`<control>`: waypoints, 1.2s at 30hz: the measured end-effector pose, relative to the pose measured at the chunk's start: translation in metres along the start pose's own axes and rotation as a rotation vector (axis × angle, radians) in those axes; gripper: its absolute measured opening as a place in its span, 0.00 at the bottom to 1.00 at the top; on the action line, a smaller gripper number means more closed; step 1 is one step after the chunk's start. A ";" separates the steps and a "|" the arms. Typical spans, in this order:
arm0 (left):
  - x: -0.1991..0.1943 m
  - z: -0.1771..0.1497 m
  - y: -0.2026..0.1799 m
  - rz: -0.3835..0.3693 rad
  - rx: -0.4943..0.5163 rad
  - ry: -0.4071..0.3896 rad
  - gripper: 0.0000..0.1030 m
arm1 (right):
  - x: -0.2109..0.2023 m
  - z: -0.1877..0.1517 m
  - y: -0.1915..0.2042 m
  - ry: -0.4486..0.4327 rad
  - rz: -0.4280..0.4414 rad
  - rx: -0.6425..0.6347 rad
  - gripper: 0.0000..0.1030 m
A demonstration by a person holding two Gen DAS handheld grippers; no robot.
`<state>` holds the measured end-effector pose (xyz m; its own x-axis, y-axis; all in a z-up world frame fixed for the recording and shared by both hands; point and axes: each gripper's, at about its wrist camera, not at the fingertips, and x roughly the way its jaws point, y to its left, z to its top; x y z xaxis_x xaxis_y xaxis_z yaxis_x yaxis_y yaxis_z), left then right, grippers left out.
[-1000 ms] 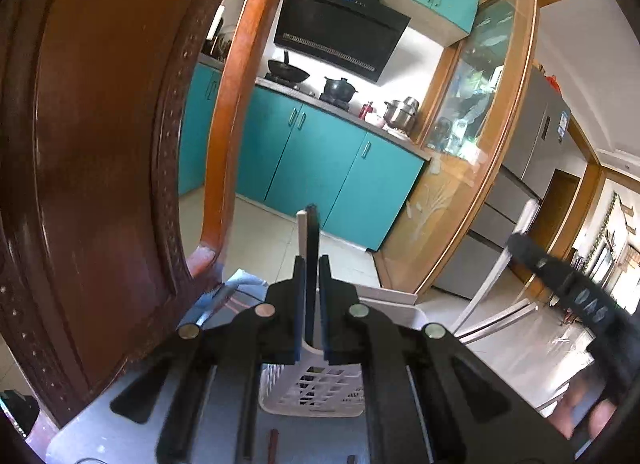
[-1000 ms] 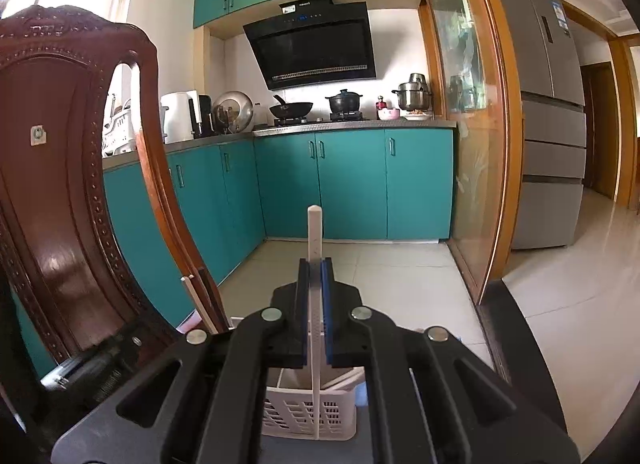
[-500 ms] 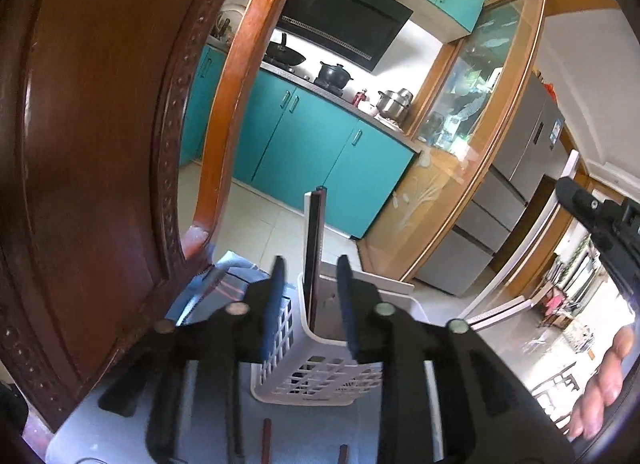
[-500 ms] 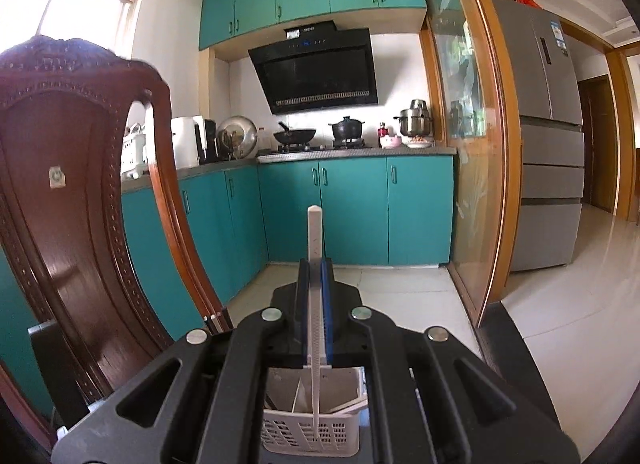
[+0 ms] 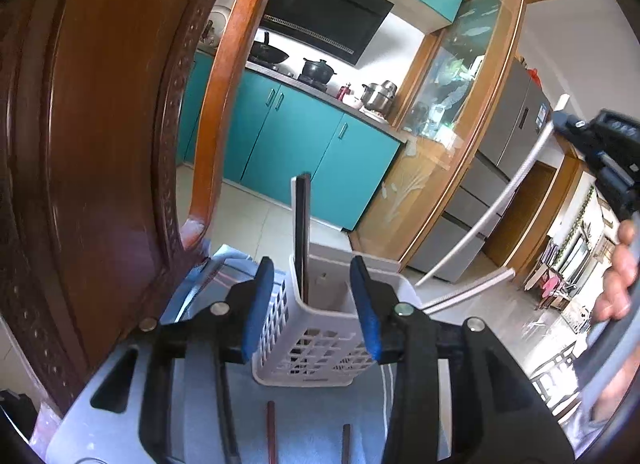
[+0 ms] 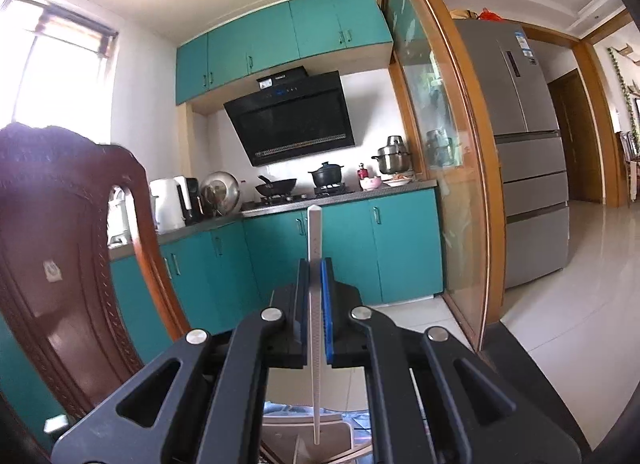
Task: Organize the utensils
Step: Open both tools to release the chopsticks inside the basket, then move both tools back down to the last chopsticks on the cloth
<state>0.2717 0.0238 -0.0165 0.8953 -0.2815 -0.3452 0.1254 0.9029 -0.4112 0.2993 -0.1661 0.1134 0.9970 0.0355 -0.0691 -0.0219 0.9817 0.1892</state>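
A white slotted utensil basket (image 5: 308, 348) stands on the table just ahead of my left gripper (image 5: 311, 270). The left jaws are opening, with their blue pads on either side of a dark flat utensil (image 5: 302, 232). That utensil stands upright in the basket, and the pads do not touch it. Two white chopsticks (image 5: 468, 291) lean out of the basket to the right. My right gripper (image 6: 315, 268) is shut on a long white chopstick (image 6: 314, 232), held upright above the basket (image 6: 280, 436). The right gripper (image 5: 600, 143) also shows at the upper right of the left wrist view.
A carved wooden chair back (image 5: 100, 143) rises close on the left. Two dark brown chopsticks (image 5: 272, 432) lie on the blue-grey table cover (image 5: 200, 404) near me. A person's hand (image 5: 616, 276) is at the right edge. Teal kitchen cabinets (image 6: 400, 244) stand beyond.
My left jaws have opened off the dark utensil, which now stands in the basket. My right gripper has risen with the white chopstick, so the basket sits lower in its view.
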 end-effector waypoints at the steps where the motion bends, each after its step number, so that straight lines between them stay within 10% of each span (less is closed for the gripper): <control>1: 0.000 -0.004 -0.001 0.003 0.003 0.010 0.39 | 0.008 -0.012 0.000 0.025 -0.002 -0.008 0.06; 11: 0.012 -0.043 0.013 0.053 0.010 0.169 0.42 | 0.055 -0.081 0.008 0.219 0.006 -0.074 0.07; 14: 0.017 -0.048 0.013 0.068 0.015 0.207 0.42 | 0.050 -0.084 0.010 0.224 0.005 -0.098 0.23; 27: 0.024 -0.075 0.022 0.143 0.011 0.327 0.45 | -0.078 -0.108 -0.006 0.200 0.138 -0.137 0.42; 36: 0.030 -0.091 0.023 0.176 0.019 0.369 0.49 | -0.018 -0.236 -0.047 0.798 -0.007 -0.042 0.42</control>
<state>0.2624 0.0068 -0.1133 0.6911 -0.2170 -0.6894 -0.0046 0.9525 -0.3044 0.2644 -0.1687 -0.1250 0.6434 0.1369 -0.7532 -0.0339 0.9880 0.1505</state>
